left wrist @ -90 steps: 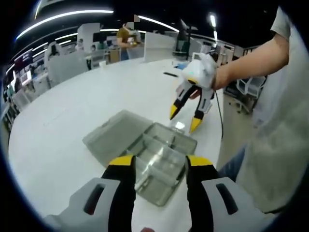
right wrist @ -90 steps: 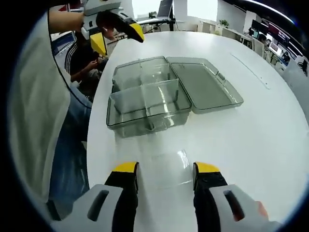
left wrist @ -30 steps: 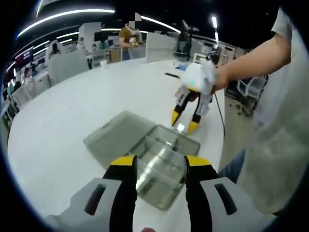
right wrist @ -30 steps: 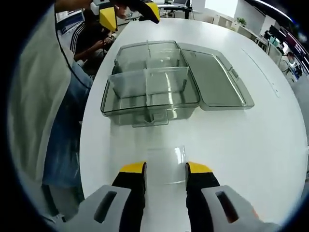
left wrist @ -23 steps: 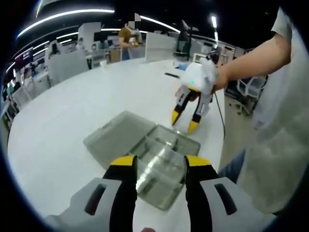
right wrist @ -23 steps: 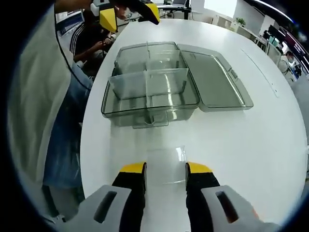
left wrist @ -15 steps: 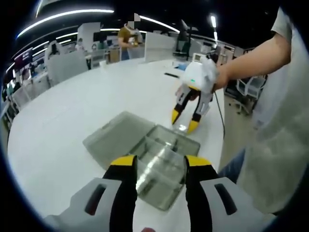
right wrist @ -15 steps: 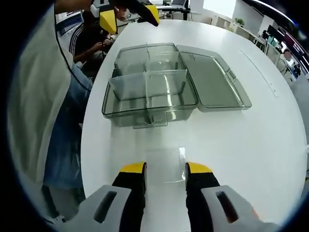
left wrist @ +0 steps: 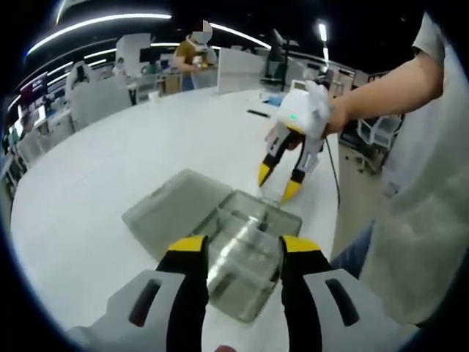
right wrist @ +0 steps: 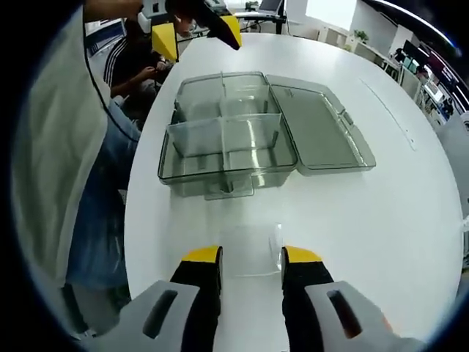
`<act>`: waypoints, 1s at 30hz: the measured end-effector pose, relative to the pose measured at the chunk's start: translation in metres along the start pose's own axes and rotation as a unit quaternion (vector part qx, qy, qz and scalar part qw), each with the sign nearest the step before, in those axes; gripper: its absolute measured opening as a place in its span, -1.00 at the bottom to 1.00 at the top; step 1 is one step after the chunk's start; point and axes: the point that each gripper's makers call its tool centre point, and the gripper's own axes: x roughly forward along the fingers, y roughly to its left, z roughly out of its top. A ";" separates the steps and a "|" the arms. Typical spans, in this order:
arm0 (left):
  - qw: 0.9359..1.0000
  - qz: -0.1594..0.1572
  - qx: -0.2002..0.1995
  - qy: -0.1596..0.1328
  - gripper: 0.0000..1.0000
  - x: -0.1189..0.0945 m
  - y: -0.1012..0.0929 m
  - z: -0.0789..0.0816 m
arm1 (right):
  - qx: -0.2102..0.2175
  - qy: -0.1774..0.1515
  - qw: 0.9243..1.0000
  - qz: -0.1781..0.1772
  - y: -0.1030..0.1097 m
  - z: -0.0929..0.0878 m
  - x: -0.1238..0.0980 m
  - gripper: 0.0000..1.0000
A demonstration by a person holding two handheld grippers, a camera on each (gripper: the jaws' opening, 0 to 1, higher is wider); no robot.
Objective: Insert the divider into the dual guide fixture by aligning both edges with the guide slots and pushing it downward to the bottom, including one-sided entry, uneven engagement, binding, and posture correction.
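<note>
The right hand-held gripper (right wrist: pixel 250 257) grips the clear divider (right wrist: pixel 251 251) between its narrowed jaws, held above the white tabletop (right wrist: pixel 396 191) on the near side of the transparent compartment box (right wrist: pixel 226 150), whose lid (right wrist: pixel 316 132) lies open to the right. The divider is apart from the box, not yet at any slot.

To do this step well, the person should likely carry the divider over the box with its plane level and square to the walls, so both edges meet the guide slots together; a tilt would let one side enter first and bind.

In the left gripper view, the right hand-held gripper (left wrist: pixel 278 187) points steeply down, wrist above. The left hand-held gripper (left wrist: pixel 237 249) hovers over the box's near end (left wrist: pixel 242 257), jaws moderately apart and gripping nothing.
</note>
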 end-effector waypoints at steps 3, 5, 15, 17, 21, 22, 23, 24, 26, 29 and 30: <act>1.000 -0.005 0.000 0.002 -0.28 0.004 -0.002 0.003 | -0.005 -0.003 1.000 -0.005 -0.001 0.004 -0.003 -0.46; 1.000 -0.007 0.001 0.003 -0.29 0.007 -0.004 0.005 | -0.007 -0.003 1.000 -0.007 -0.001 0.005 -0.005 -0.46; 1.000 -0.020 -0.021 0.006 -0.34 0.023 -0.007 0.017 | -0.022 -0.019 0.999 -0.023 -0.002 0.024 -0.021 -0.46; 0.999 -0.020 -0.024 0.007 -0.37 0.025 -0.008 0.018 | -0.026 -0.020 0.999 -0.026 -0.002 0.028 -0.023 -0.46; 0.999 -0.026 -0.046 0.007 -0.40 0.030 -0.011 0.021 | -0.033 -0.024 0.999 -0.030 0.001 0.033 -0.028 -0.46; 0.998 -0.028 -0.050 0.008 -0.40 0.031 -0.012 0.022 | -0.033 -0.026 0.999 -0.031 0.001 0.035 -0.028 -0.46; 0.998 -0.029 -0.053 0.009 -0.41 0.032 -0.013 0.022 | -0.034 -0.027 0.999 -0.032 0.001 0.036 -0.029 -0.46; 0.998 -0.030 -0.055 0.010 -0.42 0.033 -0.014 0.022 | -0.037 -0.027 0.998 -0.034 0.002 0.038 -0.030 -0.46; 0.996 -0.036 -0.075 0.012 -0.42 0.035 -0.017 0.021 | -0.039 -0.032 0.998 -0.036 0.003 0.042 -0.032 -0.46; 0.995 -0.037 -0.089 0.015 -0.43 0.038 -0.018 0.021 | -0.043 -0.035 0.998 -0.039 0.004 0.047 -0.034 -0.46; 0.995 -0.039 -0.094 0.016 -0.44 0.039 -0.019 0.021 | -0.044 -0.039 0.998 -0.039 0.005 0.050 -0.036 -0.46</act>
